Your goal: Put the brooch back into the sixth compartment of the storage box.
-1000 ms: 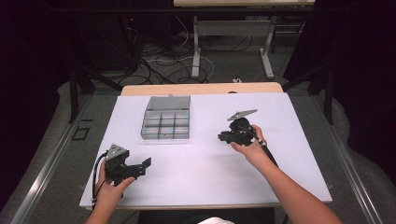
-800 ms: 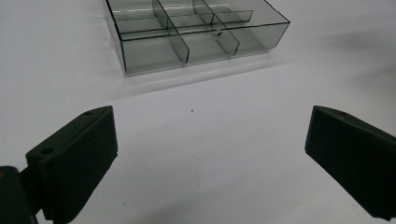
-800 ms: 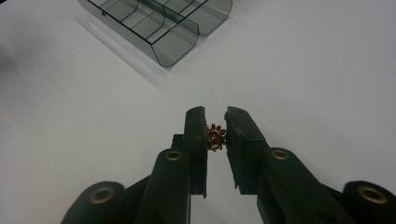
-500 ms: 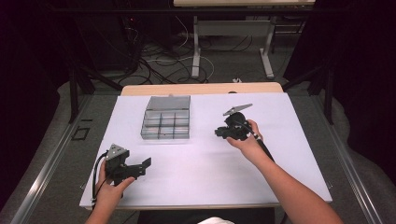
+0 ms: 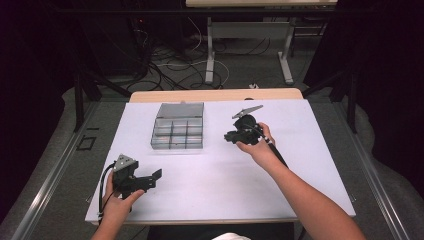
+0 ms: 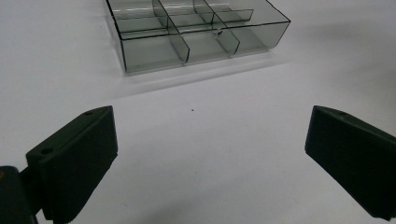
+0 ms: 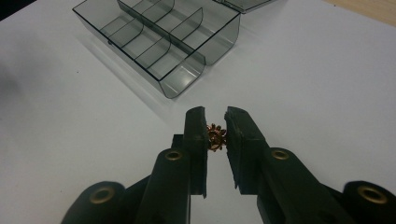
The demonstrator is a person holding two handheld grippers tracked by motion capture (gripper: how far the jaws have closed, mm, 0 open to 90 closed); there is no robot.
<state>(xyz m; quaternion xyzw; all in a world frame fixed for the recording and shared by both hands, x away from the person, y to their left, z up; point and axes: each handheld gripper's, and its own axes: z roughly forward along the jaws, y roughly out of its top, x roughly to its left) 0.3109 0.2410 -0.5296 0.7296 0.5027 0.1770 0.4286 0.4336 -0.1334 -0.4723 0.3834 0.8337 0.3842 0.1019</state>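
A clear grey compartment box (image 5: 178, 133) with its lid open lies on the white table (image 5: 215, 200); I also see the box (image 6: 196, 32) in the left gripper view and the box (image 7: 159, 42) in the right gripper view. My right gripper (image 7: 216, 128) is shut on a small brass gear (image 7: 216, 137), held above the table just right of the box. In the high view the right gripper (image 5: 231, 137) points left toward the box. My left gripper (image 5: 156, 178) rests near the table's front left, its jaws wide open and empty (image 6: 210, 154).
The box's compartments look empty apart from a tiny speck (image 6: 217, 33) in one cell. A wooden table edge (image 5: 215, 95) lies behind the white surface. Cables (image 5: 165, 65) and table legs (image 5: 210, 50) lie on the floor beyond.
My right gripper has moved a little up and to the left, closer to the box. The left gripper has stayed in place.
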